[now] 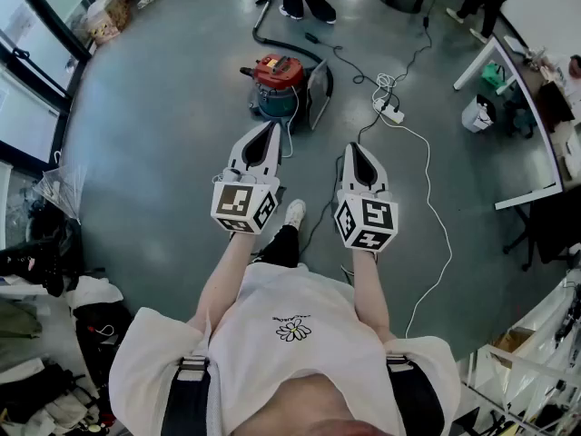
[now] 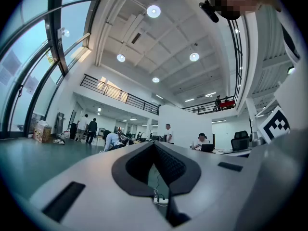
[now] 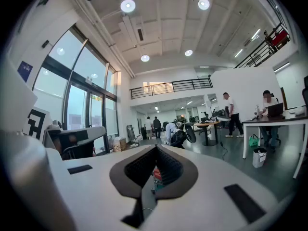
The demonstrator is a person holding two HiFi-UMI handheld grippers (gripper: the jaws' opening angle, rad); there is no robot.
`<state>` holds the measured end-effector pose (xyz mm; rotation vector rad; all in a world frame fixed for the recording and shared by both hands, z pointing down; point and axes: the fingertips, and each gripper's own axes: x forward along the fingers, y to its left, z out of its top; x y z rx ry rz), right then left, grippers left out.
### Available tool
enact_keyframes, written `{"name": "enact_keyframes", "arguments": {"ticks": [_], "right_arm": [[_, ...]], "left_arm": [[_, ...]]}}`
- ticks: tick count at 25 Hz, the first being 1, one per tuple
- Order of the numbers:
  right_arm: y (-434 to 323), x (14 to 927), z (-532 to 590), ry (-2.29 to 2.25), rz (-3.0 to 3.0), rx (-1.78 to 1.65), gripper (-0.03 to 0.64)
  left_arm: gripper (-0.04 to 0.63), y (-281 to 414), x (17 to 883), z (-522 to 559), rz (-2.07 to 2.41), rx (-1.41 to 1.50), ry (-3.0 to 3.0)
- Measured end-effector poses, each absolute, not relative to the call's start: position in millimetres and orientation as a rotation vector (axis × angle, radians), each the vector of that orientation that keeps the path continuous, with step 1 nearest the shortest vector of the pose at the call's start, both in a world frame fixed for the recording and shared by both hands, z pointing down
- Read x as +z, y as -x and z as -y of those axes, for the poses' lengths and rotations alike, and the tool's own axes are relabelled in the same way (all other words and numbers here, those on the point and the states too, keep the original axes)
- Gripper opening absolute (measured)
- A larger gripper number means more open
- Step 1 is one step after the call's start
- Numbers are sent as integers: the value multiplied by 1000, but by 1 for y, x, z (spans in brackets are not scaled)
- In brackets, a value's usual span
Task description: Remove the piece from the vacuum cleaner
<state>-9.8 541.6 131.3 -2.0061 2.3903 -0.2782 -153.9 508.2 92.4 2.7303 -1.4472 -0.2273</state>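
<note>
We list the vacuum cleaner (image 1: 277,84), red-topped, on the floor at upper centre of the head view, beyond our left gripper (image 1: 272,127) and right gripper (image 1: 353,147), both with fingers clenched on nothing; likely hazard, snagging the white cable (image 1: 438,205) while approaching.

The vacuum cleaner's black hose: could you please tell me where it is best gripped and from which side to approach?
Probably the stretch of the black hose nearest the vacuum cleaner, coming from above with jaws across it: it is a thin tube lying flat on the floor, curving behind the vacuum cleaner. The left gripper looks nearer; it is shut, so open it first.
</note>
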Motion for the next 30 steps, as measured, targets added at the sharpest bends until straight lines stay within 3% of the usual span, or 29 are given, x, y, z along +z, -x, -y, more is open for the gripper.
{"name": "enact_keyframes", "arguments": {"ticks": [19,30], "right_arm": [[1,123,-279,2005,-2430,-219,9],[-9,153,-178,1991,-2488,-299,8]], "left_arm": [[2,155,101,-247,1465,-280,-2673],[2,130,117,-149,1445,-234,-2680]]}}
